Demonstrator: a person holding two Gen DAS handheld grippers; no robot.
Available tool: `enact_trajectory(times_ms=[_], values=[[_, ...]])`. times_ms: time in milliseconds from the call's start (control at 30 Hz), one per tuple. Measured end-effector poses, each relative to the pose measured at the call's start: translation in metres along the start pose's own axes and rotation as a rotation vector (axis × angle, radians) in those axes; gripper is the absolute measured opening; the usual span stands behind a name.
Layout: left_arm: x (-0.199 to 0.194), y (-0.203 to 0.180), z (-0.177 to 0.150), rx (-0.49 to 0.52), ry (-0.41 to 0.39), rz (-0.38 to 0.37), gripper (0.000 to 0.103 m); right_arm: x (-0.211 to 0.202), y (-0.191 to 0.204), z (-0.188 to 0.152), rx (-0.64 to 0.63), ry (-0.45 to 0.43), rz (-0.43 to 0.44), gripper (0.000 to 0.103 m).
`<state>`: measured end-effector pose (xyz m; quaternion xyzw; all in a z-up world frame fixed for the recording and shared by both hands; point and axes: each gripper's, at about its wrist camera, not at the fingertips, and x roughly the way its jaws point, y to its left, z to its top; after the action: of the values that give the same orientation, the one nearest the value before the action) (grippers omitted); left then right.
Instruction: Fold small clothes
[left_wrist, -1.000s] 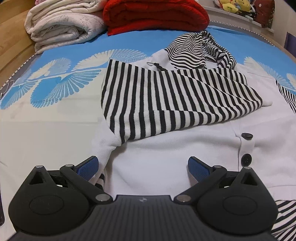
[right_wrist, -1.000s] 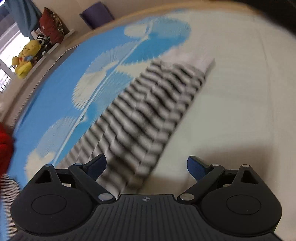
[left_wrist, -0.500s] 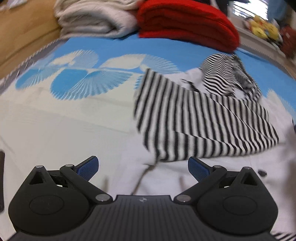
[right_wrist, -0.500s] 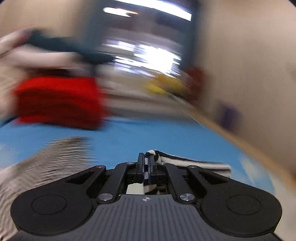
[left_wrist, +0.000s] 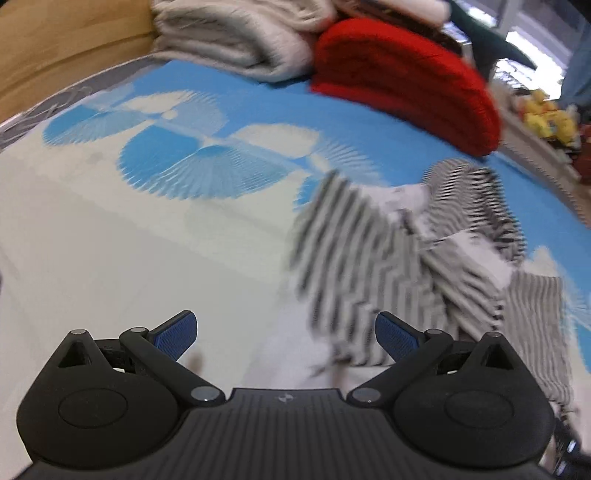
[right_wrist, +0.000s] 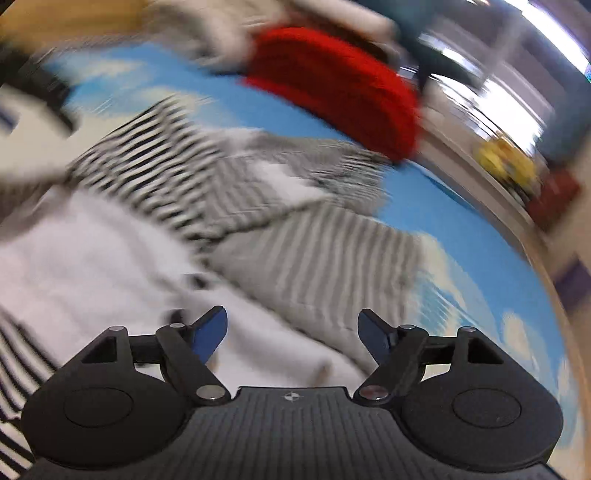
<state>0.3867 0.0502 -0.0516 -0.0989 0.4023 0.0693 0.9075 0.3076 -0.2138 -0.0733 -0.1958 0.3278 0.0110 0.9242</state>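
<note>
A small garment with a white body and black-and-white striped sleeves (left_wrist: 388, 266) lies on the blue-and-white bed cover (left_wrist: 207, 166), blurred and right of centre in the left wrist view. My left gripper (left_wrist: 286, 338) hangs open over the pale cover at the garment's left edge, with nothing between its fingers. In the right wrist view the striped sleeves (right_wrist: 177, 173) lie folded across the white body (right_wrist: 92, 251). My right gripper (right_wrist: 293, 330) hovers above that white part. Its jaws are opening and hold nothing.
A folded red blanket (left_wrist: 406, 88) and a folded cream blanket (left_wrist: 236, 40) sit at the head of the bed. A wooden surface (left_wrist: 55, 44) borders the bed on the left. Yellow soft toys (right_wrist: 506, 162) line a ledge at the right.
Half a second ago my right gripper was shut on a striped sleeve edge; now it is open and the sleeve lies on the garment. The left gripper stayed open and shifted left.
</note>
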Motion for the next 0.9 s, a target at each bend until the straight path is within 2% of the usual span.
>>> enact_trajectory(times_ms=[67, 133, 200, 267, 367, 433, 467, 533, 600, 633, 667, 700, 767, 833, 900], values=[[-0.004, -0.019, 0.004, 0.049, -0.040, -0.016, 0.103, 0.004, -0.032, -0.011, 0.103, -0.017, -0.063, 0.079], [0.000, -0.041, 0.013, 0.086, -0.059, -0.014, 0.103, 0.014, -0.062, -0.021, 0.259, -0.018, -0.109, 0.078], [0.009, -0.071, 0.027, 0.131, -0.060, -0.020, 0.103, 0.028, -0.087, -0.028, 0.430, 0.000, -0.067, 0.069], [0.021, -0.108, 0.037, 0.191, -0.051, -0.055, 0.103, 0.038, -0.107, -0.030, 0.529, 0.004, -0.004, 0.051], [0.046, -0.173, 0.042, 0.303, 0.002, -0.160, 0.103, 0.049, -0.115, -0.028, 0.563, -0.021, 0.006, 0.048], [0.061, -0.202, 0.038, 0.331, 0.019, -0.251, 0.103, 0.058, -0.119, -0.029, 0.597, 0.000, 0.034, 0.049], [0.072, -0.217, 0.036, 0.329, 0.032, -0.270, 0.103, 0.063, -0.120, -0.032, 0.624, 0.033, 0.042, 0.049], [0.095, -0.236, 0.032, 0.323, 0.081, -0.255, 0.103, 0.066, -0.122, -0.031, 0.647, 0.084, 0.058, 0.050], [0.123, -0.246, 0.030, 0.313, 0.147, -0.200, 0.102, 0.066, -0.123, -0.034, 0.661, 0.112, 0.059, 0.053], [0.133, -0.247, 0.029, 0.309, 0.160, -0.177, 0.084, 0.067, -0.124, -0.035, 0.666, 0.118, 0.055, 0.054], [0.142, -0.246, 0.029, 0.305, 0.177, -0.141, 0.048, 0.068, -0.124, -0.035, 0.669, 0.118, 0.052, 0.056], [0.149, -0.242, 0.031, 0.290, 0.202, -0.124, 0.038, 0.069, -0.125, -0.035, 0.670, 0.119, 0.048, 0.057], [0.144, -0.216, 0.040, 0.194, 0.211, -0.185, 0.016, 0.070, -0.124, -0.034, 0.667, 0.126, 0.041, 0.060], [0.125, -0.189, 0.053, 0.106, 0.197, -0.264, 0.016, 0.069, -0.123, -0.033, 0.653, 0.123, 0.046, 0.060], [0.093, -0.148, 0.065, 0.037, 0.129, -0.335, 0.016, 0.066, -0.124, -0.032, 0.642, 0.111, 0.040, 0.060]])
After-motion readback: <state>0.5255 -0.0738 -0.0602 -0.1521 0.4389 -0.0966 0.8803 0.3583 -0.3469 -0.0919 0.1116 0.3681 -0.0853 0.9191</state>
